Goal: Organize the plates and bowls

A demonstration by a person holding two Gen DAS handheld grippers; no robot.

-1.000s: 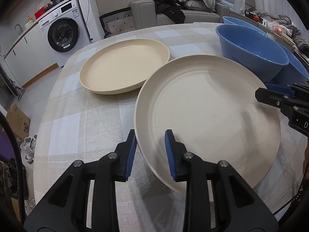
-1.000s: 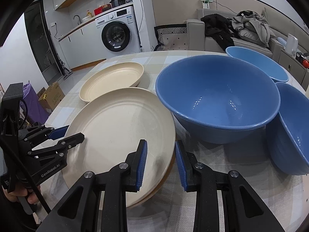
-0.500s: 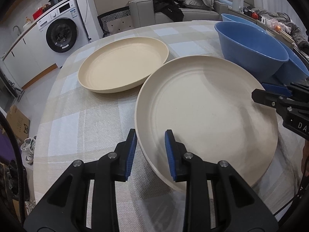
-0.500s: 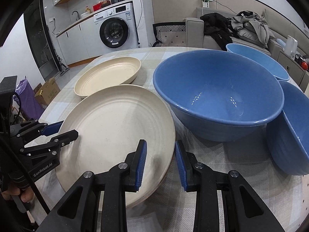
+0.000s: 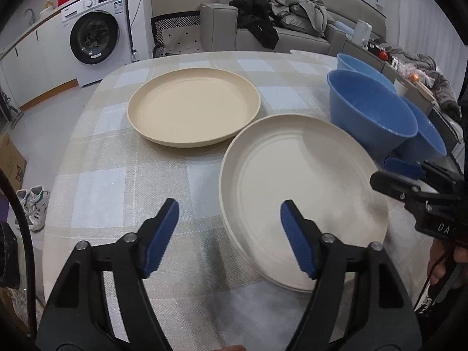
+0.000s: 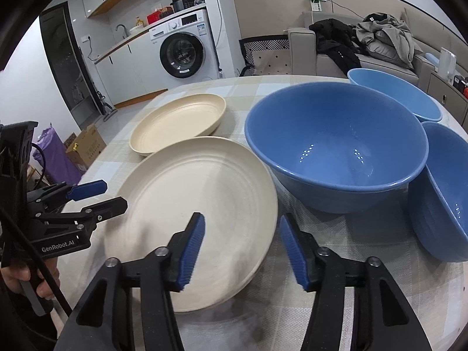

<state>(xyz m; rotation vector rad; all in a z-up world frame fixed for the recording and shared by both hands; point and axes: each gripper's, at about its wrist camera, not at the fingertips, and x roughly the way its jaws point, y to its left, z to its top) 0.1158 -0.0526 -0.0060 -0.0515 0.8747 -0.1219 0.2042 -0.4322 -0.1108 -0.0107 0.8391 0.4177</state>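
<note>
A large cream plate [image 5: 295, 187] lies flat on the checked tablecloth; it also shows in the right wrist view [image 6: 199, 213]. My left gripper [image 5: 229, 234] is open, its jaws either side of the plate's near left rim. My right gripper [image 6: 241, 245] is open over the plate's near right rim. A second cream plate [image 5: 193, 111] sits further back [image 6: 178, 122]. A big blue bowl [image 6: 336, 146] stands right of the plates, with a second blue bowl [image 6: 395, 93] behind it and a third [image 6: 441, 193] leaning at its right.
The round table [image 5: 122, 175] ends close at the left. A washing machine [image 5: 96, 38] and a sofa [image 5: 280, 35] with clothes stand beyond the table. A cardboard box [image 6: 87, 146] and shoes [image 5: 32, 204] lie on the floor to the left.
Both grippers have opened and let go of the near cream plate. It was held tilted above the table and now lies flat on the cloth. Both grippers have drawn back a little.
</note>
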